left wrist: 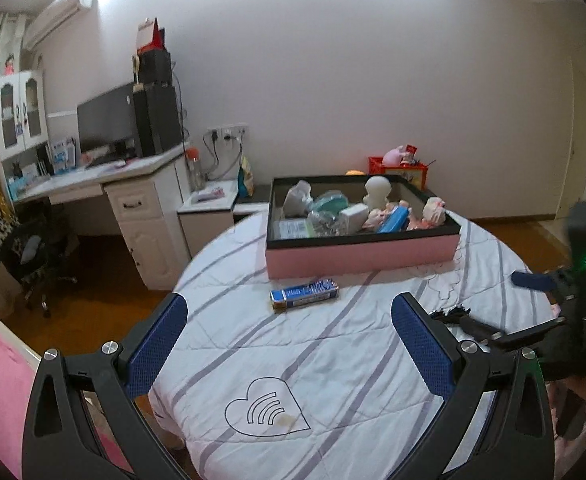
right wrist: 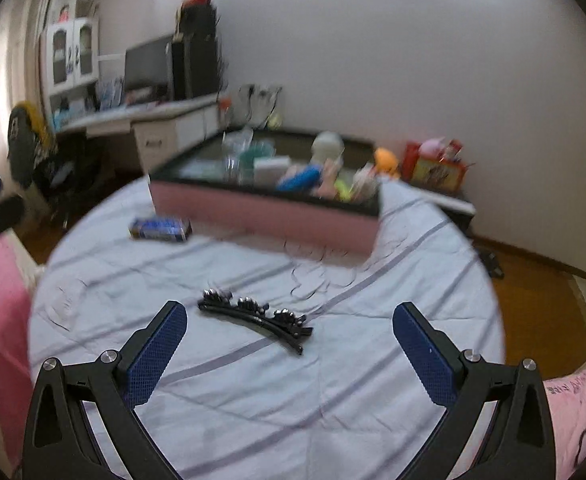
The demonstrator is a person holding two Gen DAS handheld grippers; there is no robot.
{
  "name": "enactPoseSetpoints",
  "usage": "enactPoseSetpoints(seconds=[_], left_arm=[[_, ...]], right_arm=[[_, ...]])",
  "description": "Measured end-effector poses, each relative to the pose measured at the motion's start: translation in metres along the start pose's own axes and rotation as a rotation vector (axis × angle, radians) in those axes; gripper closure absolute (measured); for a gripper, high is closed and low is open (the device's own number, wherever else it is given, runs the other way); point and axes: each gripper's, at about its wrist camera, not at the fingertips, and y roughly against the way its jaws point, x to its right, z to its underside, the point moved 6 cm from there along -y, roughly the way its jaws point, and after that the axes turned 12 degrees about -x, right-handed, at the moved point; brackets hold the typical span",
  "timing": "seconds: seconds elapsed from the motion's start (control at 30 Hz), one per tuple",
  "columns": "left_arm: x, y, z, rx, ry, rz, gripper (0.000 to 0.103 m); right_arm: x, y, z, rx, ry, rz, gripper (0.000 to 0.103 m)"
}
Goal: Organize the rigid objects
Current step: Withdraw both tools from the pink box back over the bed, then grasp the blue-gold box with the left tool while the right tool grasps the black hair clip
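A pink box with a black rim sits at the far side of the striped bed cover and holds several small items. A small blue carton lies on the cover in front of the box. A black hair clip lies on the cover; part of it shows in the left wrist view. My left gripper is open and empty, nearer than the blue carton. My right gripper is open and empty, its jaws on either side of the hair clip and just short of it.
A white desk with a monitor and a black chair stand at the left. A red basket with toys sits behind the box. Wooden floor surrounds the bed. The right gripper's body shows at the right edge.
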Motion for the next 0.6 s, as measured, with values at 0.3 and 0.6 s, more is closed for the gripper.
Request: enactPoseSetpoints(seconds=[0.3, 0.6], left_arm=[[-0.012, -0.048, 0.007, -0.116, 0.024, 0.023, 0.000], [-0.018, -0.112, 0.004, -0.245, 0.024, 0.091, 0.000]], right_arm=[[-0.009, -0.057, -0.008, -0.162, 0.110, -0.030, 0.006], [0.007, -0.046, -0.002, -0.121, -0.003, -0.066, 0.084]])
